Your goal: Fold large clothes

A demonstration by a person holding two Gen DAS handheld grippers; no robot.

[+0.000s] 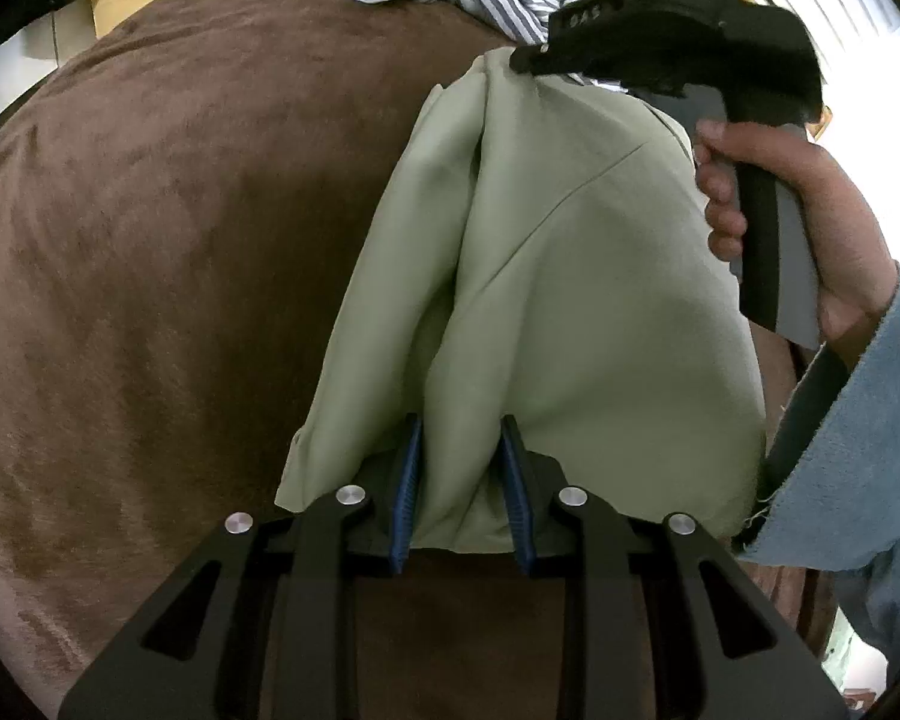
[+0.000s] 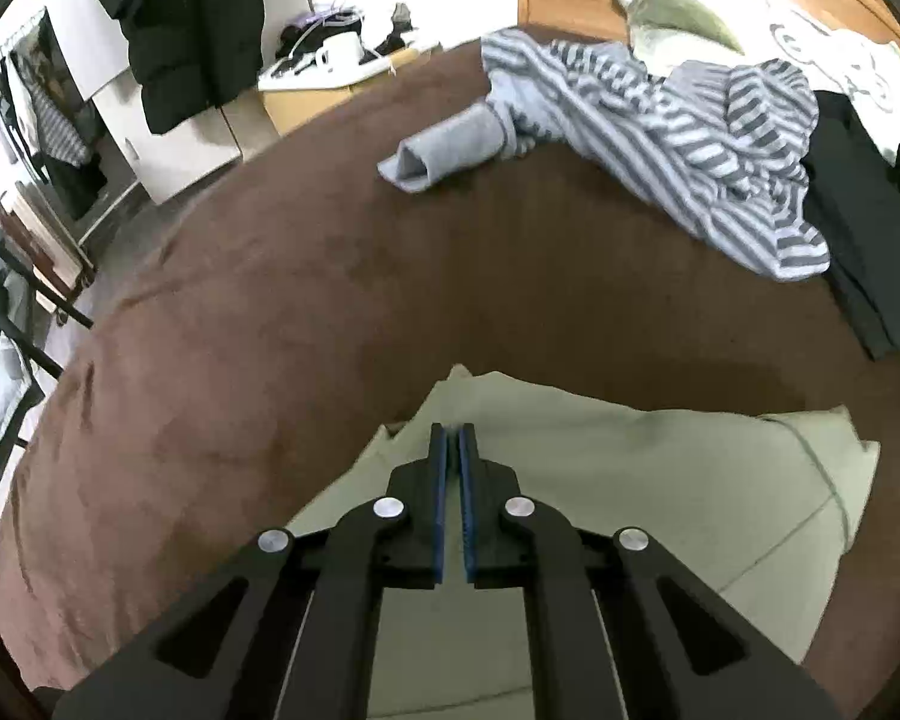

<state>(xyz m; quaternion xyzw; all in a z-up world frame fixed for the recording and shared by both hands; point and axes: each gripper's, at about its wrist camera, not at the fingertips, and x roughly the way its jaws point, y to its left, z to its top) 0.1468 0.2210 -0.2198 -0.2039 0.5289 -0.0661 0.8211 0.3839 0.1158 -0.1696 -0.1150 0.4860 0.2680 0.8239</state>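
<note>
Mid-fold above the brown bed [image 1: 150, 270], left tongs [image 1: 459, 438] and right tongs [image 2: 453, 432] each grasp the green garment [image 1: 570, 300]; next it likely needs laying flat.

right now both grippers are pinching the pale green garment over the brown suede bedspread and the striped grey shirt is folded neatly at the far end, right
Not quite: the striped grey shirt lies crumpled, not folded, as the right wrist view shows. The rest holds: the left gripper and right gripper both pinch the pale green garment over the brown suede bedspread.
</note>
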